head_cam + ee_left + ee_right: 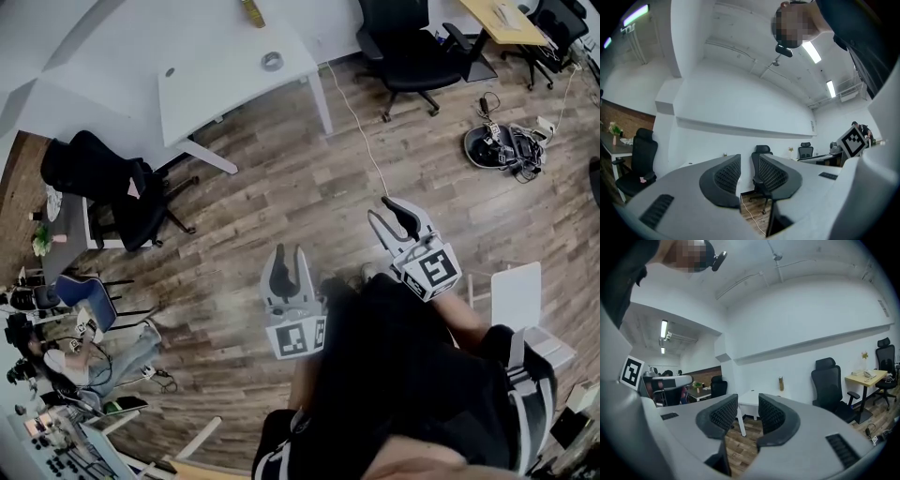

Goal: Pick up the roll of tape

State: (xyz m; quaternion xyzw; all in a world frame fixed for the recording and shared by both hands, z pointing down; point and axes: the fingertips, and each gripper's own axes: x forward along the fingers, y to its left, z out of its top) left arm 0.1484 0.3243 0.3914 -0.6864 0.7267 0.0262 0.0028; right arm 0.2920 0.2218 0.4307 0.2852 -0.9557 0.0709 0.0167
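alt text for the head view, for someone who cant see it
Seen from above, a person holds the left gripper and right gripper, both open and empty, over a wood floor. The roll of tape lies ahead on a white table.

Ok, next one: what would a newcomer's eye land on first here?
Two grey handheld grippers with square-marker cubes, the left gripper and the right gripper, are held out low in the head view over the brown wood-plank floor, fingers apart and empty. At the top stands a white desk with the small silvery roll of tape lying on it, well away from both.
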